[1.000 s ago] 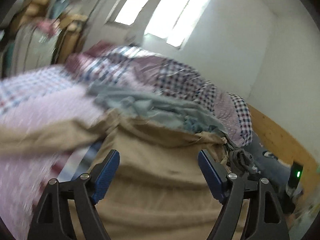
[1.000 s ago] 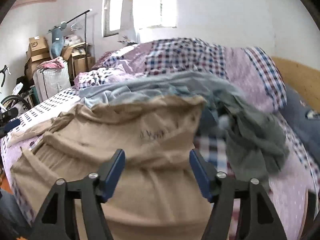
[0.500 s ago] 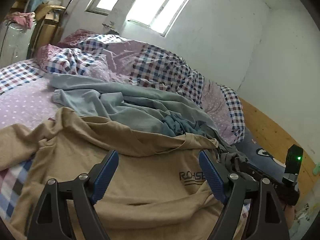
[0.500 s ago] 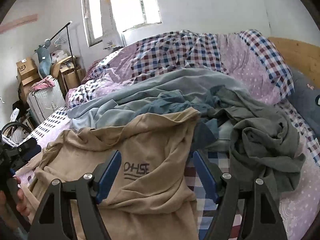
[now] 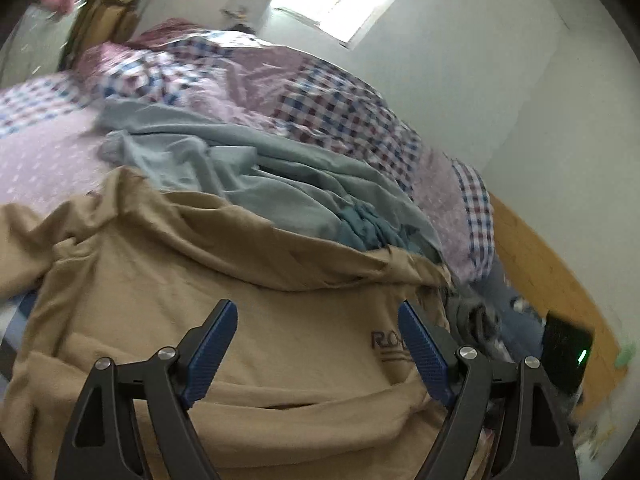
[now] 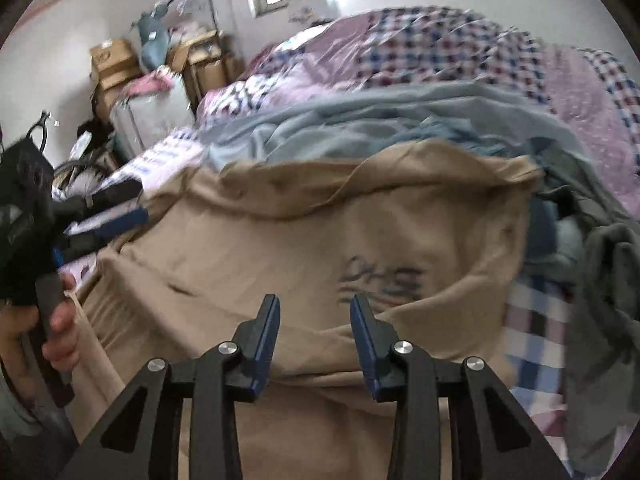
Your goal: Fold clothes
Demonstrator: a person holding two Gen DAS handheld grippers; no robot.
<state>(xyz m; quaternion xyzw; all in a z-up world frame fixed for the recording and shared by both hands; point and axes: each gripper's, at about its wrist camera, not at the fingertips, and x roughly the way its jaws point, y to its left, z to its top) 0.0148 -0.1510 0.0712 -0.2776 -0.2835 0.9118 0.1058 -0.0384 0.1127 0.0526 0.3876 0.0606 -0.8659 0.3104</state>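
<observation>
Right wrist: tan shirt [image 6: 320, 248] under closing tool [image 6: 314, 334].

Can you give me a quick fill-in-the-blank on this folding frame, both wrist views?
1. The garment under both grippers is a ____ shirt with dark lettering.
2. Behind it lies a crumpled light ____ garment.
3. The right gripper has its jaws ____, pads not yet pressing cloth.
4. The left gripper stands wide ____.

Missing words: tan; blue; closing; open

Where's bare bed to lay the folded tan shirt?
Pink dotted sheet, left of the tan shirt and before the blue cloth, is bare. Checked strip between shirt and grey garment is narrow. The middle is crowded.
</observation>
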